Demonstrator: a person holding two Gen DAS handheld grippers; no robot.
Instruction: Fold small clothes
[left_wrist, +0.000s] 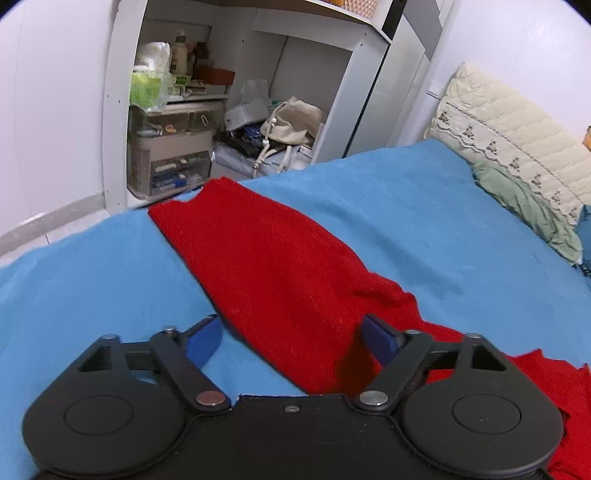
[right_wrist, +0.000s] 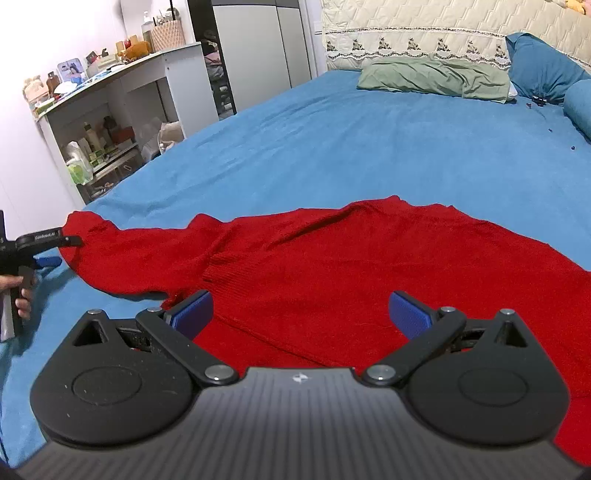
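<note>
Left gripper (left_wrist: 291, 339) has its jaws apart, straddling the sleeve of the red sweater (left_wrist: 280, 266), pads not pressing yet. No grip so far. That sleeve runs from lower centre toward the upper left of the left wrist view, cuff end close to the edge of the blue bedsheet (left_wrist: 406, 206). Right gripper (right_wrist: 301, 314) is wide too, holding nothing, hovering over the sweater body at lower centre of the right wrist view. The whole garment lies spread on the bed, sleeve stretched toward the frame's left where your hand (right_wrist: 20, 291) holds the other tool.

Step in hand looks like the sleeve fold. Before closing, get one pad under the sleeve edge, otherwise you probably pinch bedsheet with it. Bite only the sleeve layer, near its outer edge. Lift low and carry it across onto the body; knit is floppy and will likely sag or twist if raised high. Use your right gripper to pin the body flat near the shoulder seam so it doesn't drag. The green pillow (right_wrist: 436, 75) at upper right is well apart, no concern.
</note>
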